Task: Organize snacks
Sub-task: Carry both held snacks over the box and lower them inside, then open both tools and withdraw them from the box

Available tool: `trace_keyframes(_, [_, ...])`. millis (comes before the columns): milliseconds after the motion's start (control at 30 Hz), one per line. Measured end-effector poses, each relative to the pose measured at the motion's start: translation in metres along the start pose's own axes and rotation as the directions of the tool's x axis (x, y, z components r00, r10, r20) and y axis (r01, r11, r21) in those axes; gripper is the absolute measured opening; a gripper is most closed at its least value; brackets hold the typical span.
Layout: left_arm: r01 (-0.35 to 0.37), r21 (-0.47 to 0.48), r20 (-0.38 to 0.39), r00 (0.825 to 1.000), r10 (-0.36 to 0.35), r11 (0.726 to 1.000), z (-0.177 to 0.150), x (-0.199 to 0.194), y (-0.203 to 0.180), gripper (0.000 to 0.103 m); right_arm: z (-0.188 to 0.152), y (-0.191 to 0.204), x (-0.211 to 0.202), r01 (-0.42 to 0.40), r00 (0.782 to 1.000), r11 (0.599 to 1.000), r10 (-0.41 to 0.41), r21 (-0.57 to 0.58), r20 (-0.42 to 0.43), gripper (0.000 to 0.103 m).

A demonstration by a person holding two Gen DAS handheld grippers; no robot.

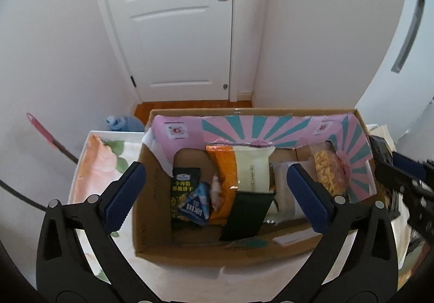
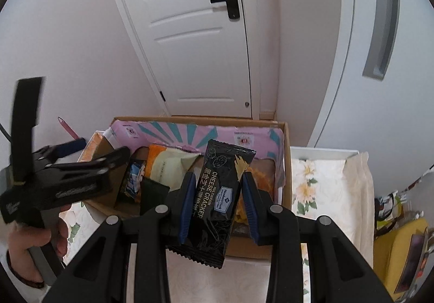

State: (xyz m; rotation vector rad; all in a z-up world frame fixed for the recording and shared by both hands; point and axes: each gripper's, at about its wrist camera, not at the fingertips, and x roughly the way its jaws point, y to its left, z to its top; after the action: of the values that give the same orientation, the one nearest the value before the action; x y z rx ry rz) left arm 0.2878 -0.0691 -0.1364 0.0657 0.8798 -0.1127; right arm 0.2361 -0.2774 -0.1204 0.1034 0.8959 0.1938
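The right gripper (image 2: 218, 201) clamps a black cheese cracker packet (image 2: 217, 202) above the cardboard box (image 1: 152, 221), while the left gripper (image 1: 214, 194) hangs wide apart over it.

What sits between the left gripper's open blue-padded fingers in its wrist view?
The brown cardboard box of snacks, including an orange packet, below the empty left gripper.

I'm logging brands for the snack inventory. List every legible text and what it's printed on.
"CHEESE CRACKER": black foil cracker packet held in the right tongs.
"MULTIGRAIN": same packet, small print.
"Member's Mark": blue label on that packet.
Chinese characters on the dark green snack bag, blue-and-white pouch and cream packet in the brown cardboard box: too blurred to read.
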Motion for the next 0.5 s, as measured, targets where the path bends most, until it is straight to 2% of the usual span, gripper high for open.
trace_keyframes(67, [-0.021, 0.009, -0.007, 1.0, 0.021, 1.0, -0.004, -0.003, 0.003, 0.103, -0.001, -0.001, 0.003, 0.001, 1.0, 1.0, -0.001, 0.006, -0.014, 0.032])
trace_keyframes(200, [-0.015, 0.0, 0.0, 1.0, 0.015, 1.0, -0.011, -0.014, 0.011, 0.103, 0.006, 0.001, 0.01, -0.02, 0.999, 1.0, 0.021, 0.003, -0.035, 0.032])
trace_keyframes(500, [-0.022, 0.007, 0.006, 1.0, 0.022, 1.0, -0.018, -0.029, 0.021, 0.103, 0.03, 0.024, 0.054, -0.131, 0.981, 0.991, 0.13, 0.006, -0.141, 0.032])
